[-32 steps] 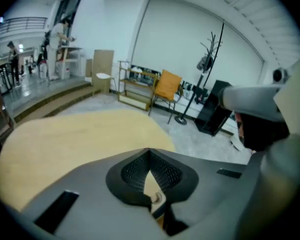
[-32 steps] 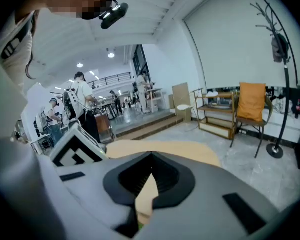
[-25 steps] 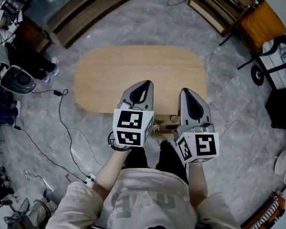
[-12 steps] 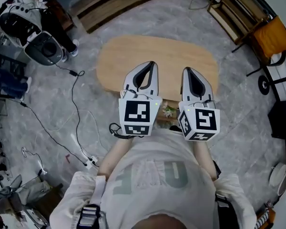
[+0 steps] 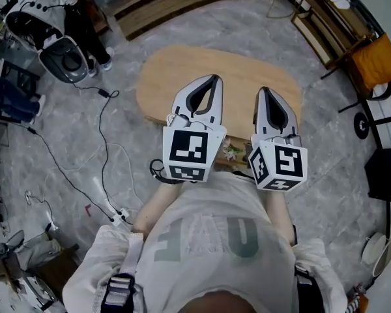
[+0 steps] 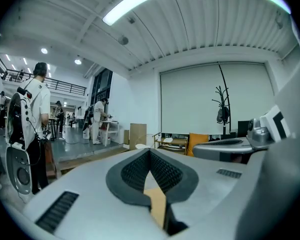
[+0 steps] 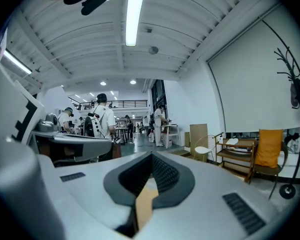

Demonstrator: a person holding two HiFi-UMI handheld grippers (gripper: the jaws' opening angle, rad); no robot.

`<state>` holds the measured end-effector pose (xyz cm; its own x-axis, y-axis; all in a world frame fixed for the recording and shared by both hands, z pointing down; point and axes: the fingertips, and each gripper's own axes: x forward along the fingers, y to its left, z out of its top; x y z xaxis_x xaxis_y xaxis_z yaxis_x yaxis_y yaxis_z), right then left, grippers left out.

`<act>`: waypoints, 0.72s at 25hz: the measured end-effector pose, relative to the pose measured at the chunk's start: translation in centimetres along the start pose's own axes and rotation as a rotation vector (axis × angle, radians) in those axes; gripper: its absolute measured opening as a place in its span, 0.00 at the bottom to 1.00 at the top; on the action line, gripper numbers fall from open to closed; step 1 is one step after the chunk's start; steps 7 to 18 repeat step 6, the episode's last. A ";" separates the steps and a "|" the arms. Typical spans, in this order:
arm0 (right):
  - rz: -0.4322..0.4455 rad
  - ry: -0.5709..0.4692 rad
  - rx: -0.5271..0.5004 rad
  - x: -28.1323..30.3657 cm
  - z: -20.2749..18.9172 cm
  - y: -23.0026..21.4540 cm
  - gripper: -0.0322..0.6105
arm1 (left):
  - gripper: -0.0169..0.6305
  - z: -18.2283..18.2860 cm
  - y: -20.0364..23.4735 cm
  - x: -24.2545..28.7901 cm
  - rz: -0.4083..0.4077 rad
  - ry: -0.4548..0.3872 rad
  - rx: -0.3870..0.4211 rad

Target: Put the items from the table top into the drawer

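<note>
In the head view the oval wooden table (image 5: 234, 70) has a bare top. At its near edge, between my two grippers, a strip of the open drawer (image 5: 232, 154) shows some small items; what they are is too small to tell. My left gripper (image 5: 212, 79) is held up over the table's near half, pointing almost level, jaws shut with nothing between them. My right gripper (image 5: 264, 90) hangs beside it, also shut and empty. The left gripper (image 6: 150, 151) and the right gripper (image 7: 151, 156) show closed tips in their own views, looking out across the room.
Cables and a power strip (image 5: 120, 215) lie on the stone floor at the left. A person with equipment (image 5: 62, 57) stands at the far left. A wooden shelf (image 5: 326, 18) and an orange chair (image 5: 378, 57) are at the right. People (image 7: 102, 121) stand far off.
Both grippers have risen and tilted up toward level, closer to the head camera. The view has drawn back from the table, and the drawer is now mostly hidden behind the grippers.
</note>
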<state>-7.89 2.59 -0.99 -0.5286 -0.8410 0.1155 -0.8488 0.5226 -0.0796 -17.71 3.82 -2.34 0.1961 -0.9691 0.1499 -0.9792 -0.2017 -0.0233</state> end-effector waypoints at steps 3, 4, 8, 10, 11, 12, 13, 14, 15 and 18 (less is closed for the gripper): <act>0.000 -0.001 -0.012 -0.1 0.0 0.3 0.06 | 0.04 0.3 0.1 -0.3 -0.003 -0.013 -0.001; -0.002 -0.004 -0.013 -0.2 0.0 0.4 0.06 | 0.04 0.4 0.1 -0.4 -0.004 -0.017 0.000; -0.006 -0.013 -0.013 -0.2 0.1 0.4 0.06 | 0.04 0.5 0.2 -0.5 -0.006 -0.027 0.003; -0.006 -0.013 -0.013 -0.2 0.1 0.4 0.06 | 0.04 0.5 0.2 -0.5 -0.006 -0.027 0.003; -0.006 -0.013 -0.013 -0.2 0.1 0.4 0.06 | 0.04 0.5 0.2 -0.5 -0.006 -0.027 0.003; -0.006 -0.013 -0.013 -0.2 0.1 0.4 0.06 | 0.04 0.5 0.2 -0.5 -0.006 -0.027 0.003; -0.006 -0.013 -0.013 -0.2 0.1 0.4 0.06 | 0.04 0.5 0.2 -0.5 -0.006 -0.027 0.003; -0.006 -0.013 -0.013 -0.2 0.1 0.4 0.06 | 0.04 0.5 0.2 -0.5 -0.006 -0.027 0.003; -0.006 -0.013 -0.013 -0.2 0.1 0.4 0.06 | 0.04 0.5 0.2 -0.5 -0.006 -0.027 0.003; -0.006 -0.013 -0.013 -0.2 0.1 0.4 0.06 | 0.04 0.5 0.2 -0.5 -0.006 -0.027 0.003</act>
